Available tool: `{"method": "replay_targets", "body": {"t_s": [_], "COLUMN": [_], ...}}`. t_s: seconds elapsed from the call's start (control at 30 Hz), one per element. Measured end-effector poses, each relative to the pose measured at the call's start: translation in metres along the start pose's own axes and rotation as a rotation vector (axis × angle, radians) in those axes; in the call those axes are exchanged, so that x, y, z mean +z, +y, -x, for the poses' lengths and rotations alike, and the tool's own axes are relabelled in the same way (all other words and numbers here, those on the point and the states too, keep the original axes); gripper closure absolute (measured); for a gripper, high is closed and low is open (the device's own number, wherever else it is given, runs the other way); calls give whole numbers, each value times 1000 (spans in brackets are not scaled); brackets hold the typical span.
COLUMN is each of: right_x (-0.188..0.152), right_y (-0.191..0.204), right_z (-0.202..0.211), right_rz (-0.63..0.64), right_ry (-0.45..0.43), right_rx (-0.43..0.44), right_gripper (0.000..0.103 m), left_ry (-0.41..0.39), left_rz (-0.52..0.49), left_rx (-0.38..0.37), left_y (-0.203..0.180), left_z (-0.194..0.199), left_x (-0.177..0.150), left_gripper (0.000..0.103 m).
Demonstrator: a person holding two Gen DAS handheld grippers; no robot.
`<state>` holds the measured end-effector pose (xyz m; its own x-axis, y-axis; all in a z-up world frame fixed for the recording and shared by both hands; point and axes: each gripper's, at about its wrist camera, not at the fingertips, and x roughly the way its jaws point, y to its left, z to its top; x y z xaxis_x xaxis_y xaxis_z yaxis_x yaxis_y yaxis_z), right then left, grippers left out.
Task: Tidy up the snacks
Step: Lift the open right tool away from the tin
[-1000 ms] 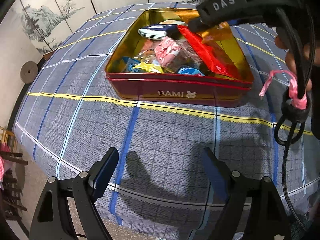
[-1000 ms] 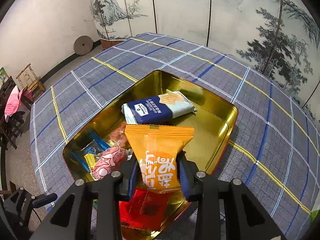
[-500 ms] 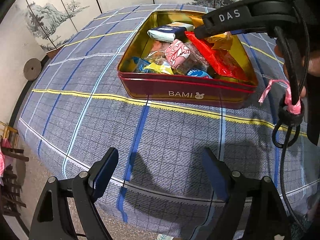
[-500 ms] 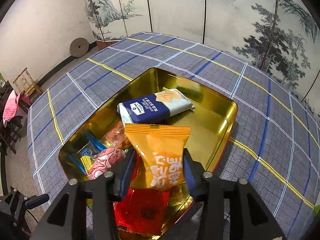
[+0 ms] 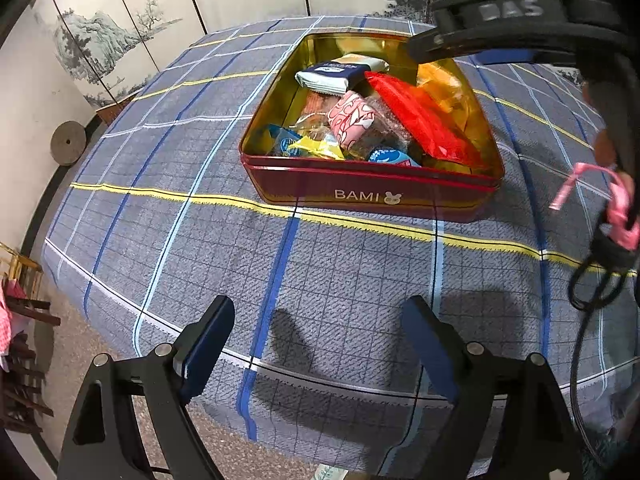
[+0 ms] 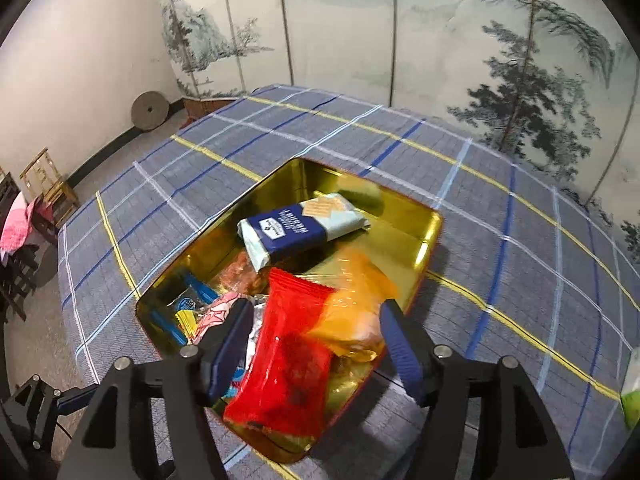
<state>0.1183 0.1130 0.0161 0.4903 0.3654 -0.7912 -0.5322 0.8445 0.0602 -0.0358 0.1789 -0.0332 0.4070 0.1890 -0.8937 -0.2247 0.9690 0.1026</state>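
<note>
The orange snack packet (image 6: 356,300), glossy and blurred, lies loose in the gold-lined tin (image 6: 430,232), leaning against the crinkly red foil packet (image 6: 284,356) at the tin's near end. The right tongs (image 6: 314,344) have just been opening; their blue ribbed pads stand wide on either side of the two packets without pressing on them. Farther back sits a flat navy-and-pale-blue cracker pack (image 6: 296,228), with a pink patterned sweet (image 5: 352,118) and small blue and yellow wrappers heaped in the left corner. The tin is a rounded rectangle, maroon outside and lettered BAMI, resting on the bench's coarse blue-grey plaid cloth (image 5: 160,216). The left tongs (image 5: 318,338) hang wide apart and empty over bare cloth near the bench edge, well apart from the tin.
</note>
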Motion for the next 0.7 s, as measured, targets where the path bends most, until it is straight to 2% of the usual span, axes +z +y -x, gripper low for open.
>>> {"method": "replay_targets", "body": {"t_s": [0.1,0.27,0.5,0.7], "right_x": [-6,-22,-53,-74], "right_y": [-6,-19,-37,-53], "right_z": [17,45,69,75], "right_rz": [-23,-67,-122,-167], "right_ry": [-31,-76,-68,-48], "right_rx": [-34,-113,-172,-172], "right_gripper": [25,25,25,25], "left_ry": [-5,-18,-96,-134], "left_rz": [3,5,70,46], "left_rx": [-1,-3,-5,25], "left_y": [-1,-3,1,-8], "left_z": [2,7,32,47], "left_x": [1,5,24,39], "left_gripper": [18,17,18,18]}}
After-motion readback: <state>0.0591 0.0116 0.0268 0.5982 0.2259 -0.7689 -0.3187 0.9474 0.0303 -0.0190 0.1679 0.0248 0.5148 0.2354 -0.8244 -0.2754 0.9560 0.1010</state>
